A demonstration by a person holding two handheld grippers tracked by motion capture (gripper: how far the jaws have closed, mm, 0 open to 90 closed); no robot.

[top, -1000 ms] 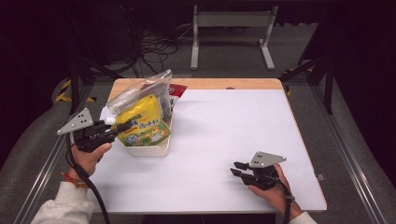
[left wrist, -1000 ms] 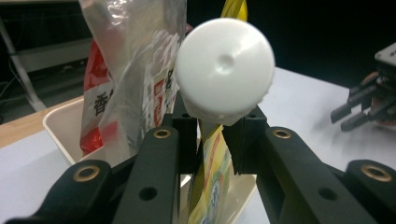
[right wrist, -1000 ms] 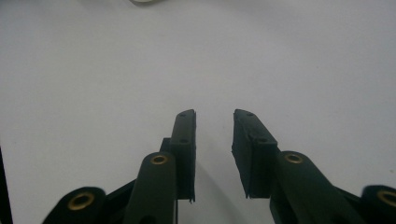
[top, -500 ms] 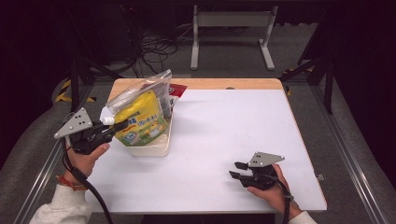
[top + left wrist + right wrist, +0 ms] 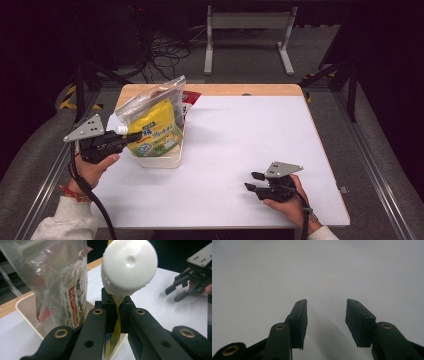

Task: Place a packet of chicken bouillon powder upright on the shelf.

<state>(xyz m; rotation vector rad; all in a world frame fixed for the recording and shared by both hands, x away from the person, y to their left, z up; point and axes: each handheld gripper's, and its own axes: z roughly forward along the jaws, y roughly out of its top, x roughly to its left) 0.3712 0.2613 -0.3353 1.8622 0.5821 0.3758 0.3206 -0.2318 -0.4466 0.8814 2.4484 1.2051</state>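
Left gripper (image 5: pixel 131 136) jaws clamped on yellow pouch (image 5: pixel 156 131) edge below white cap (image 5: pixel 129 266) (pouch in cream bin (image 5: pixel 159 159), table's 10 o'clock). Right gripper (image 5: pixel 254 181) at 5 o'clock: jaws apart, just opening, nothing between.

Stuff sitting around the white table (image 5: pixel 235 150)

There's a clear plastic bag (image 5: pixel 150 97) standing in the cream bin (image 5: pixel 160 161) at the back left, something red (image 5: pixel 191 96) just behind it, a wooden strip (image 5: pixel 250 90) along the far edge, plus tangled cables (image 5: pixel 167 47) and a metal stand (image 5: pixel 247 30) on the floor beyond.
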